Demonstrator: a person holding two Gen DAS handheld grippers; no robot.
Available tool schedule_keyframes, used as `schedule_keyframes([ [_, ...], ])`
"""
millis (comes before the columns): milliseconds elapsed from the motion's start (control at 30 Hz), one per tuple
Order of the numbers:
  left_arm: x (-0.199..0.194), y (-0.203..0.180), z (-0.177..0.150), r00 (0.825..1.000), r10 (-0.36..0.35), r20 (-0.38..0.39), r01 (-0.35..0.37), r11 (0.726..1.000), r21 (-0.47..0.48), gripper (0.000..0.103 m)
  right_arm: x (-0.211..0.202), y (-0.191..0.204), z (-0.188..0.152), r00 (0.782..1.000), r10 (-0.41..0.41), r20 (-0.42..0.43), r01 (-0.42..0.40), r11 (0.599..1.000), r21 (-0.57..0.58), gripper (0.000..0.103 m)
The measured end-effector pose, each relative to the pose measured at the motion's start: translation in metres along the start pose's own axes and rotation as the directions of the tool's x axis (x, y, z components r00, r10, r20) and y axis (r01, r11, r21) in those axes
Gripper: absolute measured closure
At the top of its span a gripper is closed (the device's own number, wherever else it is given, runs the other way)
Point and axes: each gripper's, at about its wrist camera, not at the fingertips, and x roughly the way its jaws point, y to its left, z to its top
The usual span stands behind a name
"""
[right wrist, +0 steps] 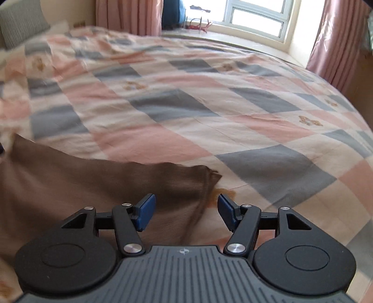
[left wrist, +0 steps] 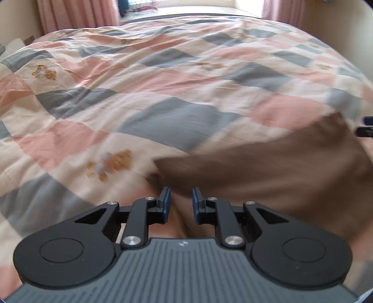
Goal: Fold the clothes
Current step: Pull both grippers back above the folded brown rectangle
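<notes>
A brown garment [left wrist: 279,177] lies on the patchwork quilt [left wrist: 163,93], blurred by motion. In the left wrist view it fills the lower right, and its near left edge runs under my left gripper [left wrist: 181,200], whose jaws stand a little apart with nothing pinched between them. In the right wrist view the brown garment [right wrist: 81,186] fills the lower left; its right corner ends between the pads of my right gripper [right wrist: 186,209], which is wide open and holds nothing. The tip of the right gripper shows at the left view's right edge [left wrist: 366,130].
The quilt [right wrist: 209,105] of pink, grey and cream squares covers a wide bed. Pink curtains [right wrist: 338,46] and a window [right wrist: 254,18] stand beyond the far edge. A grey headboard or pillow [right wrist: 21,23] is at the far left.
</notes>
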Motion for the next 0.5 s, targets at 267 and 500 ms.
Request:
schedule_keyframes([
  [267,-0.007,-0.065,-0.077,0.975,0.112,-0.192,-0.123,0.991,-0.051,0.086,-0.009,0.052,-0.086,0.975,0.085,-0.203,-0.109,0.988,-0.106,0.052],
  [500,-0.047,-0.094,-0.054,0.947,0.201,-0.250,-0.237,0.964,-0.124,0.084,-0.053,0.031,-0.066,0.974,0.134,-0.181,-0.128,0.991,0.047,0.040],
])
